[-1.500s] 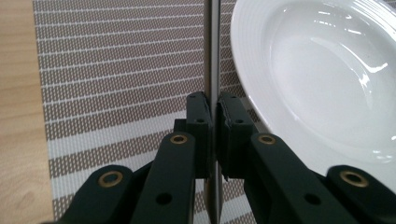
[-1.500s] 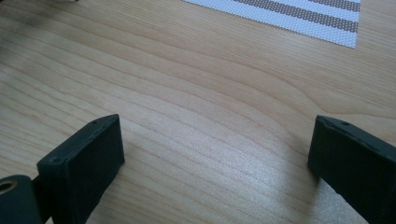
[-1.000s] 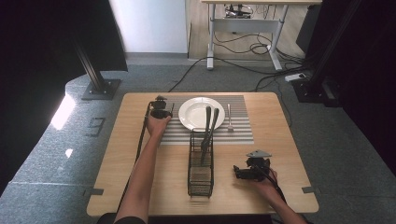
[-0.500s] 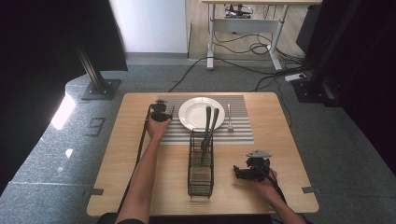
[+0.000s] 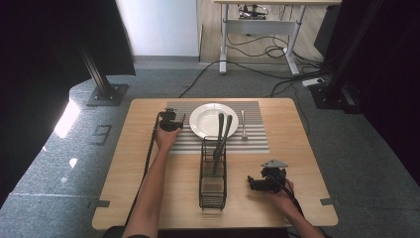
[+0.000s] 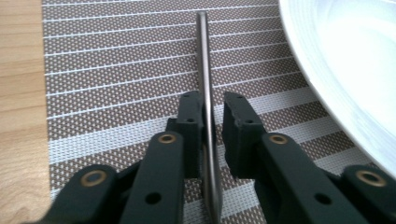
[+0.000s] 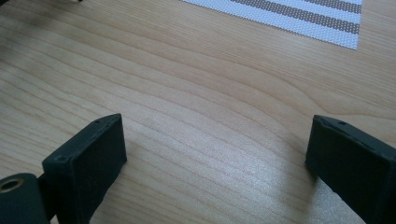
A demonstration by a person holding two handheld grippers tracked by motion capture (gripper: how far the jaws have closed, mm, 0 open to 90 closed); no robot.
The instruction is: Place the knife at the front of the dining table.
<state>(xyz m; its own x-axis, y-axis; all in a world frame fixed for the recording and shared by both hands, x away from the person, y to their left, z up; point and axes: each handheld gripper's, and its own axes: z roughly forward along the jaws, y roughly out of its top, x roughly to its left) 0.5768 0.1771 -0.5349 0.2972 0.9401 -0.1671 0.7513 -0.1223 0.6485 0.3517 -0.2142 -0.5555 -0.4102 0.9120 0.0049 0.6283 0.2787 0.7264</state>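
1. The knife (image 6: 206,116) lies flat on the striped mat (image 6: 116,60), just beside the white plate (image 6: 355,70), on the plate's left side as the person sits. It points straight away from the left tongs (image 6: 208,109).
2. The left tongs are narrow, with the knife's thin metal between their jaws. One jaw touches it; a small gap shows at the other, so I cannot tell if the hold is firm or letting go.
3. I think the step is setting the knife down by the plate. To do it well, keep the knife flat and in line with the mat's edge, open the tongs only a little, then lift straight up so the knife does not slide or bump the plate.
4. The right tongs (image 7: 215,154) are wide open and hold nothing. They hang low over bare wood of the table (image 7: 187,93).
5. The left gripper view shows the jaws and knife up close. The high view is too far off for that.
6. The high view shows more things: a black wire basket (image 5: 213,173) with two dark tools (image 5: 221,136) standing in it, and a fork (image 5: 243,125) on the mat to the right of the plate.
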